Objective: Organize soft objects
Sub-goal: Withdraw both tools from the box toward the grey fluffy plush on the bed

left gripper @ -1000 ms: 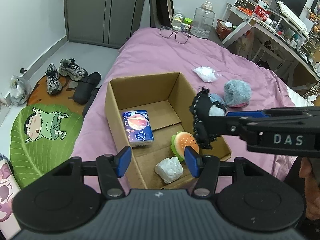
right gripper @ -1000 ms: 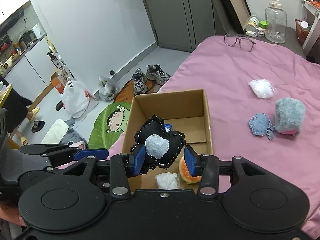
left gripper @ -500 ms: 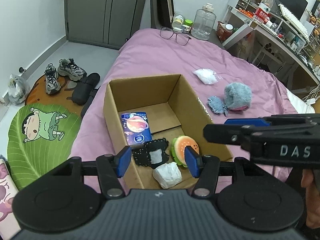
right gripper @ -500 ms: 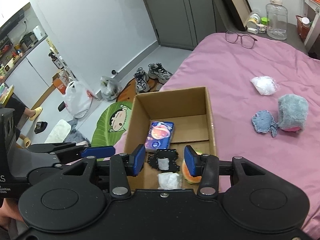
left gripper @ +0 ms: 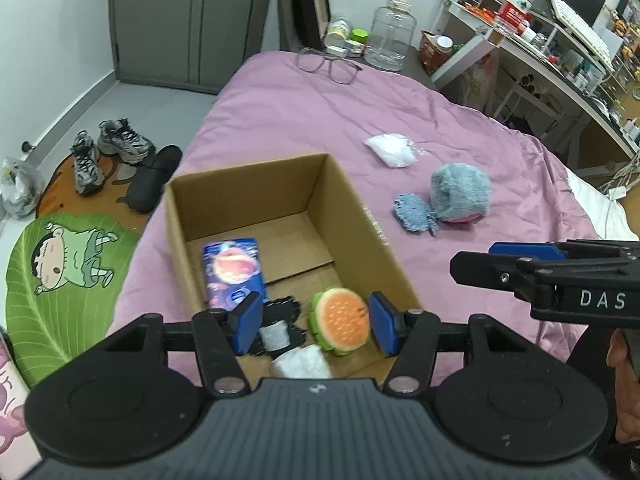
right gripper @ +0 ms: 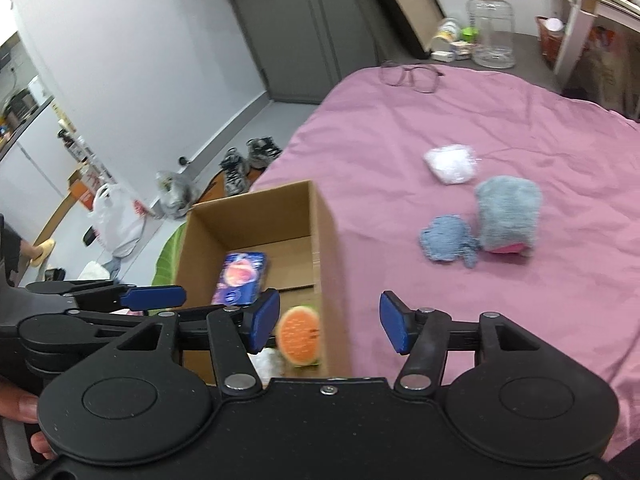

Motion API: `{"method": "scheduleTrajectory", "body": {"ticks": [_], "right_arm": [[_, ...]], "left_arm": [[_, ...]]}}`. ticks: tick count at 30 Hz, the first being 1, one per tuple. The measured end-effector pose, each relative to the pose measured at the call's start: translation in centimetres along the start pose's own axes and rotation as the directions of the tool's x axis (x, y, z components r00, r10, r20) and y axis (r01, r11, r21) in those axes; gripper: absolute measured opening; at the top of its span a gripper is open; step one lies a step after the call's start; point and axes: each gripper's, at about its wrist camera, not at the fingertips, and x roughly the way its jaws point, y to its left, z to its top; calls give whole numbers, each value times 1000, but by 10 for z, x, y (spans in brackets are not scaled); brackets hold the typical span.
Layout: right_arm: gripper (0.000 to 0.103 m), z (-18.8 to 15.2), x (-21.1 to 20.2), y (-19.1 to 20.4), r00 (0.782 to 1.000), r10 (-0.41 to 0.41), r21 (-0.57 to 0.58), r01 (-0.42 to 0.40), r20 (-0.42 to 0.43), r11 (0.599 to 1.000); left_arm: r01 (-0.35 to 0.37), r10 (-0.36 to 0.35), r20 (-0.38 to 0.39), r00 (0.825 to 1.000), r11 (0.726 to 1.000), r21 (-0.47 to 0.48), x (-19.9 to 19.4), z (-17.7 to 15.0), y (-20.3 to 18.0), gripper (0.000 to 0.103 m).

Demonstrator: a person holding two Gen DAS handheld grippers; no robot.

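Now the right claw (right gripper: 328, 328), empty with jaws opening, is seen nearer than the spread, empty left claw (left gripper: 316, 326) to the grey plush (right gripper: 507, 214) lying ahead-right on the bed (right gripper: 400, 120).

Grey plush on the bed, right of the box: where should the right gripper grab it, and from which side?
Grey plush: pinch its fluffy upper body from above, probably across the narrower width. It's free-standing, and the small blue plush crowds its left side.
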Motion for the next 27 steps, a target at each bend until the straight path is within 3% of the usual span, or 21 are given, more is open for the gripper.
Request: {"method": "scheduleTrajectory", "body": {"ticks": [8, 15, 23, 27], "right_arm": [[67, 3, -6, -40, 999, -39, 48, 38, 23, 998], [81, 9, -10, -77, 996, -68, 108, 61, 55, 992], [80, 11, -10, -122, 994, -83, 179, 68, 77, 981], [71, 13, -7, -143, 994, -72, 215, 54, 80, 975]], "left_arm": [[17, -17, -10, 1000, 999, 29, 12, 15, -25, 59], [29, -29, 27, 999, 999, 16, 20, 31, -42, 81], [48, -49, 22, 999, 998, 29, 40, 53, -68, 84], [70, -70, 6, 998, 996, 46, 52, 61, -82, 84]]}}
